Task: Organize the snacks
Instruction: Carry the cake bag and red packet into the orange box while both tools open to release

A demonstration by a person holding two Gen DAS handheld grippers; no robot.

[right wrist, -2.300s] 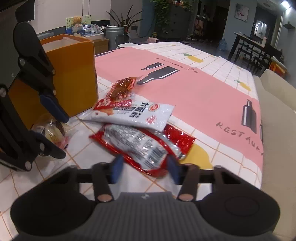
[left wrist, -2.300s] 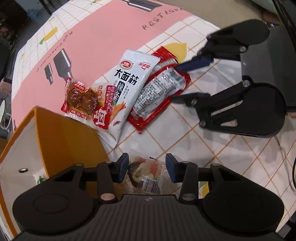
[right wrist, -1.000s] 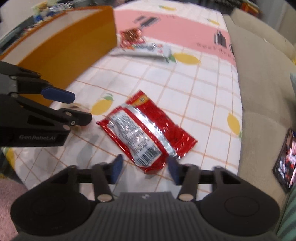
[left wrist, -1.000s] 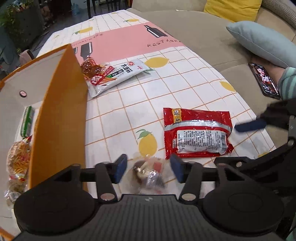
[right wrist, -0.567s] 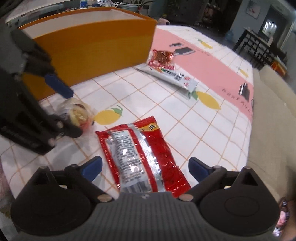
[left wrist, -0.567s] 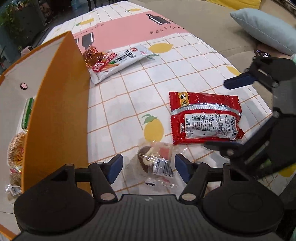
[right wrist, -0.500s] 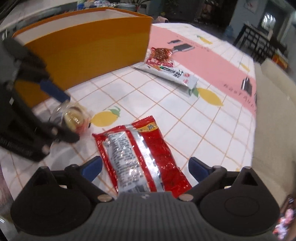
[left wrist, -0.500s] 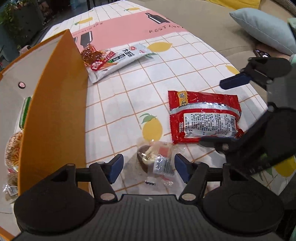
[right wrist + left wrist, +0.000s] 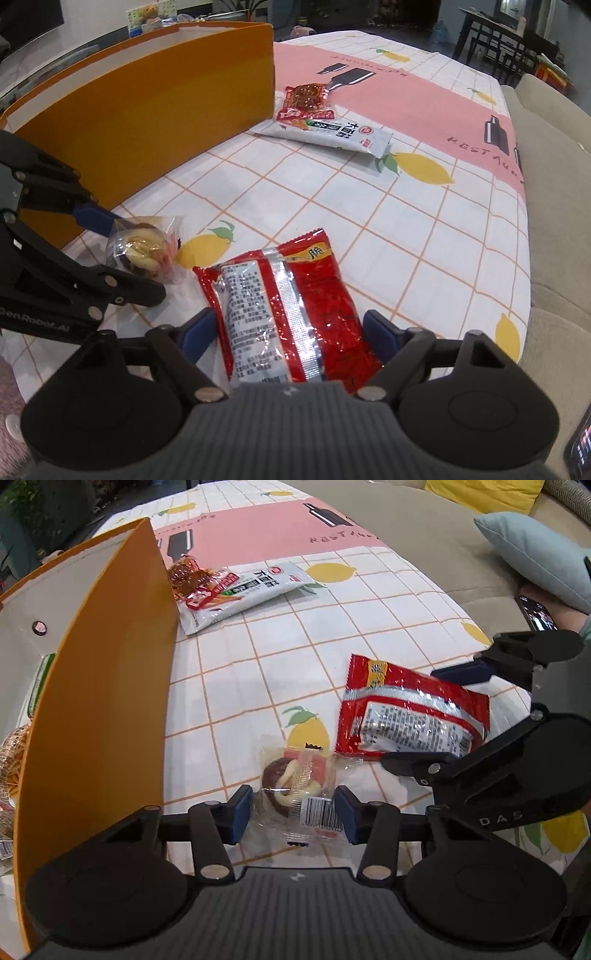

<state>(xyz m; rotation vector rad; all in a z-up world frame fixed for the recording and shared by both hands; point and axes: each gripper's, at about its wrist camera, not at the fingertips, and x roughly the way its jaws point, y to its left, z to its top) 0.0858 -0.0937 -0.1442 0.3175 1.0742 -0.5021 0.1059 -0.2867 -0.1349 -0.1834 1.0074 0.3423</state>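
Both claws spread: left claw (image 9: pixel 293 814) straddling crinkly clear pastry packet (image 9: pixel 299 781); right claw (image 9: pixel 290 334) straddling glossy red pouch (image 9: pixel 284 295).

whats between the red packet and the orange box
The clear-wrapped pastry, framed by the left gripper, lies between red packet and orange box; right wrist view.

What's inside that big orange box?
Through the orange box's open top, a green-edged packet and a crinkly bag of golden strips show. Its near wall hides the rest.
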